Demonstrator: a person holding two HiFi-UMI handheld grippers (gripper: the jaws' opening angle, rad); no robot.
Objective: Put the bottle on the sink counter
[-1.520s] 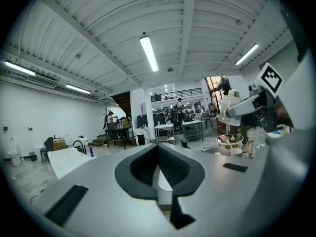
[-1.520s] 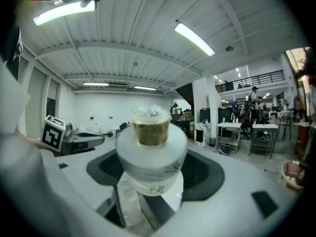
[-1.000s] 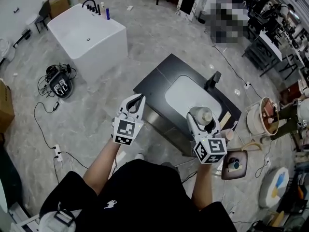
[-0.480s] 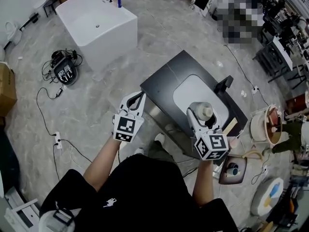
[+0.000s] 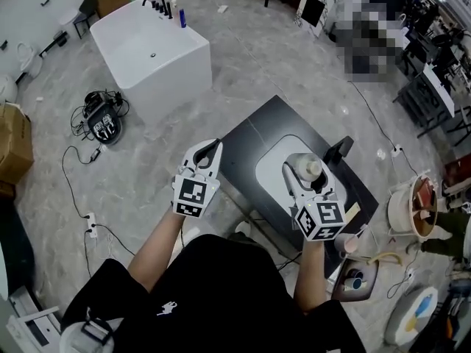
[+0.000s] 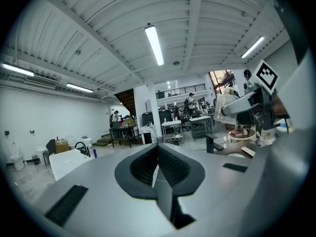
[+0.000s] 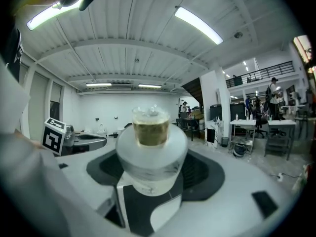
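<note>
While the right gripper (image 5: 302,172) has its jaws clamped on the pale bottle (image 7: 150,149) with its clear, amber-tinted top, the left gripper (image 6: 157,168) has its jaws pressed together with nothing between them. From the head view, the bottle is held up in front of the person and shows over the white basin (image 5: 274,157) of the dark sink counter (image 5: 246,134), near the black faucet (image 5: 337,151). The left gripper hangs just left of the counter's near-left edge. Farther left, a white bathtub (image 5: 154,50) stands on the grey floor (image 5: 243,57).
</note>
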